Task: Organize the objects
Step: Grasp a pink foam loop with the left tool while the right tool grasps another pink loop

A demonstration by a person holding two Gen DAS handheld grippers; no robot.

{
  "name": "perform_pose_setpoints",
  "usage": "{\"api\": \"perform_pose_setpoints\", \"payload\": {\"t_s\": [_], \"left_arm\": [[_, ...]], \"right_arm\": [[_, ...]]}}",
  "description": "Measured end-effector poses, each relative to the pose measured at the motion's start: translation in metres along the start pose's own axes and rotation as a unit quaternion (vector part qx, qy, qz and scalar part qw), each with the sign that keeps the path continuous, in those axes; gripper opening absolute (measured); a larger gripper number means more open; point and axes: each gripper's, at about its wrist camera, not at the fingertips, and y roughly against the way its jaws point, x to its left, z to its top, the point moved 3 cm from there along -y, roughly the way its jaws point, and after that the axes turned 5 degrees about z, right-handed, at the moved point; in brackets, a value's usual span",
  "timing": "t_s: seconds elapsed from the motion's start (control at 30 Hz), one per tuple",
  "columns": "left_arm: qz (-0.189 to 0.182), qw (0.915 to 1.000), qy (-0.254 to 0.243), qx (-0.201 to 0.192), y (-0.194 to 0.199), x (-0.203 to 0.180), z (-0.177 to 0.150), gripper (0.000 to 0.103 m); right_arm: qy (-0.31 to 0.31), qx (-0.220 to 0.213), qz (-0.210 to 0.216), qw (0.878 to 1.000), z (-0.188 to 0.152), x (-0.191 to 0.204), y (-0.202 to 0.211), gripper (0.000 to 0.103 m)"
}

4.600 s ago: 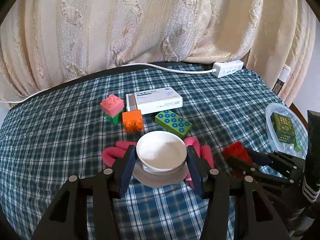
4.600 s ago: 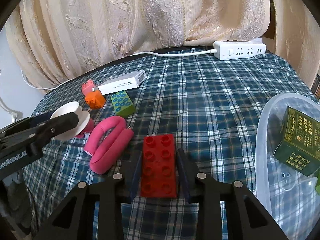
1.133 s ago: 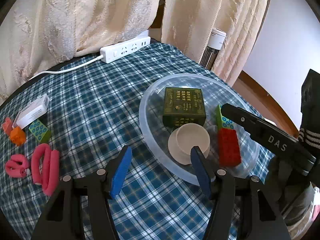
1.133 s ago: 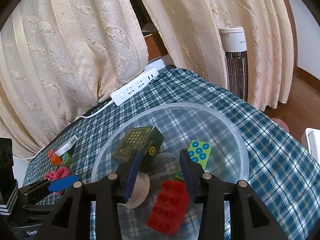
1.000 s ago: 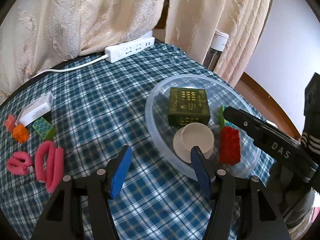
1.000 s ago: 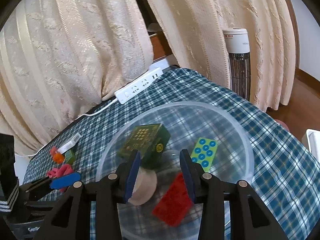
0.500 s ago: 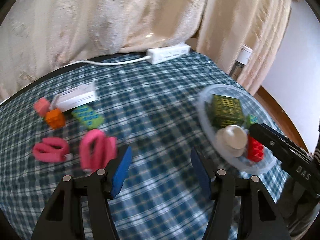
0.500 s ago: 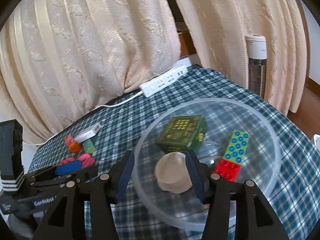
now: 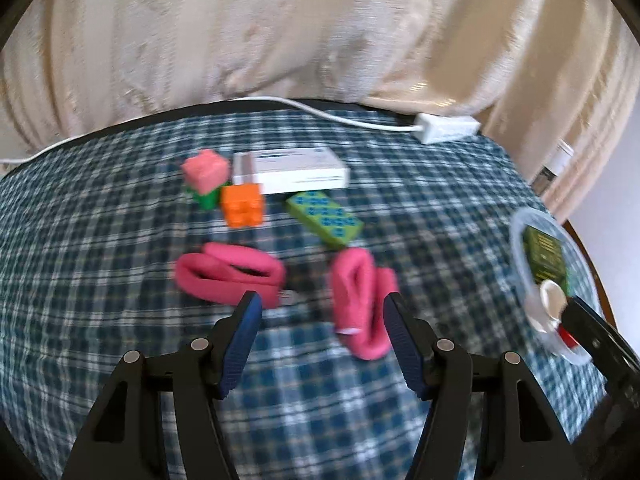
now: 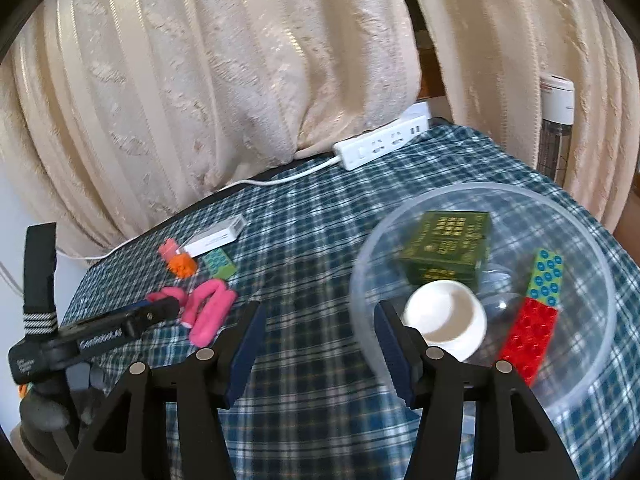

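Observation:
My left gripper (image 9: 322,322) is open and empty, just short of two pink foam loops (image 9: 230,278) (image 9: 362,300) on the checked tablecloth. Beyond them lie a green-blue brick (image 9: 324,220), an orange brick (image 9: 242,204), a pink brick on a green one (image 9: 206,170) and a white box (image 9: 292,168). My right gripper (image 10: 318,336) is open and empty beside the clear bowl (image 10: 360,268), which holds a green box (image 10: 446,246), a white cup (image 10: 444,320), a red brick (image 10: 528,334) and a green-blue brick (image 10: 546,276). The left gripper also shows in the right wrist view (image 10: 160,310).
A white power strip (image 10: 380,146) and its cable lie at the table's back edge under cream curtains (image 10: 240,60). A white heater (image 10: 554,120) stands behind the table at right. The bowl shows at the right edge of the left wrist view (image 9: 520,240).
My left gripper has swung left from the bowl to the pink loops. My right gripper has pulled back and left from over the bowl. Cup and red brick stay in the bowl.

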Motion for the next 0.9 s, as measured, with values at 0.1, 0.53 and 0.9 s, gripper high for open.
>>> {"api": "perform_pose_setpoints", "payload": {"t_s": [0.1, 0.53, 0.9], "left_arm": [[0.019, 0.9997, 0.015, 0.005, -0.007, 0.014, 0.001, 0.064], [0.041, 0.9974, 0.056, 0.018, -0.033, 0.031, 0.012, 0.069], [0.053, 0.9955, 0.071, 0.033, -0.048, 0.046, 0.012, 0.069]], "right_arm": [[0.004, 0.005, 0.003, 1.0, -0.003, 0.008, -0.004, 0.06], [0.017, 0.032, 0.018, 0.999, -0.015, 0.032, -0.024, 0.064], [0.022, 0.048, 0.027, 0.998, -0.02, 0.04, -0.036, 0.064]]}}
